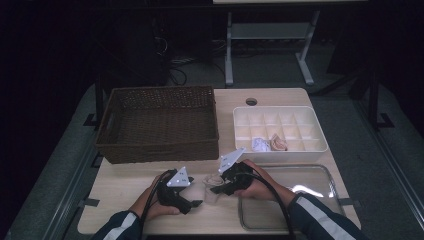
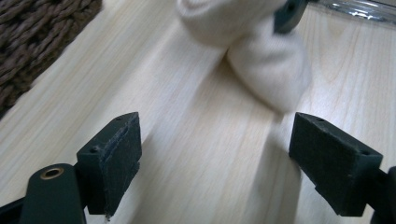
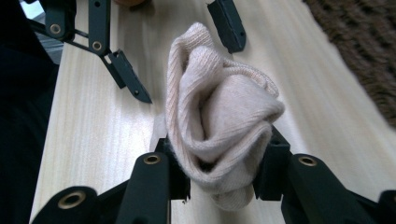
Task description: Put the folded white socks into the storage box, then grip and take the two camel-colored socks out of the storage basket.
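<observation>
A: Item one, right gripper point(image 3: 219, 182): jaws clamped on a rolled cream sock point(image 3: 219, 126), pads squeezing the lower end of the bundle. The sock sits between the pads and rises ahead of them, just over the light wood table point(image 3: 88, 140).

B: And the left gripper point(image 2: 215, 154)?

A: Item two: jaws spread wide, nothing between the pads. The sock's free end hangs just ahead of its tips, not touching them.

B: How will the sock handle?

A: Soft knit, light, limp, I'd judge. It squashes under the pads and will sag or unroll if pinched at a loose edge. Best hold is across the thick folded middle, where the layers bunch.

B: Surroundings?

A: Item three, glass tray point(image 1: 320, 200): just beside the right gripper, on its outer side. Item four, white divided box point(image 1: 280, 131): beyond the right gripper, two balled socks in its near cells. Item five, brown wicker basket point(image 1: 159, 122): beyond the left gripper, empty as far as I can see.

B: Anything in the way?

A: Only the two grippers themselves, close together; their tips could knock.
</observation>
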A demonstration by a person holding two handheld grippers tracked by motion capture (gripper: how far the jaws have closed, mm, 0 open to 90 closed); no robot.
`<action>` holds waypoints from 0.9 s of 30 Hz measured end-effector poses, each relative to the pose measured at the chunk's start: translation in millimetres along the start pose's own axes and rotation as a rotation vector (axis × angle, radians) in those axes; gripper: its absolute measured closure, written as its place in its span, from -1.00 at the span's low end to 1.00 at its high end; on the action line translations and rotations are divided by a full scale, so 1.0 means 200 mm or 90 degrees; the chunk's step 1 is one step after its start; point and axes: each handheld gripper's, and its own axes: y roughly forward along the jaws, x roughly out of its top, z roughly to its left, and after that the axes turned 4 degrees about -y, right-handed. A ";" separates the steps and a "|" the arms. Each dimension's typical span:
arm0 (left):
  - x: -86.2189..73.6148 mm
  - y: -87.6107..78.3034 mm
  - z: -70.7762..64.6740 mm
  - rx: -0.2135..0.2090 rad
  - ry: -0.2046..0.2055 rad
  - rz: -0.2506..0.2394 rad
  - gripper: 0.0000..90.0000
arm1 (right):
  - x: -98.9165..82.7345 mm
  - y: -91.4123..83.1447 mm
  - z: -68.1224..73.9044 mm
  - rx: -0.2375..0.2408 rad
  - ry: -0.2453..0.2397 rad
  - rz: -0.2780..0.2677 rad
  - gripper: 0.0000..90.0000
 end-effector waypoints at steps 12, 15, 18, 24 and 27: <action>-0.01 0.00 0.02 -0.002 -0.007 -0.018 -0.68 | -0.01 -0.11 0.00 -0.045 0.004 -0.001 0.41; -0.01 0.00 0.03 -0.001 -0.011 -0.022 -0.68 | -0.02 -0.14 0.00 -0.053 0.005 -0.003 0.41; -0.01 0.00 0.03 0.001 -0.011 -0.021 -0.68 | -0.02 -0.17 -0.02 -0.062 0.010 -0.010 0.41; -0.01 0.00 0.03 0.006 -0.015 -0.021 -0.68 | -0.02 -0.20 -0.03 -0.076 0.021 -0.013 0.40; -0.01 0.00 0.03 0.006 -0.012 -0.019 -0.68 | -0.01 -0.21 -0.03 -0.080 0.024 -0.014 0.40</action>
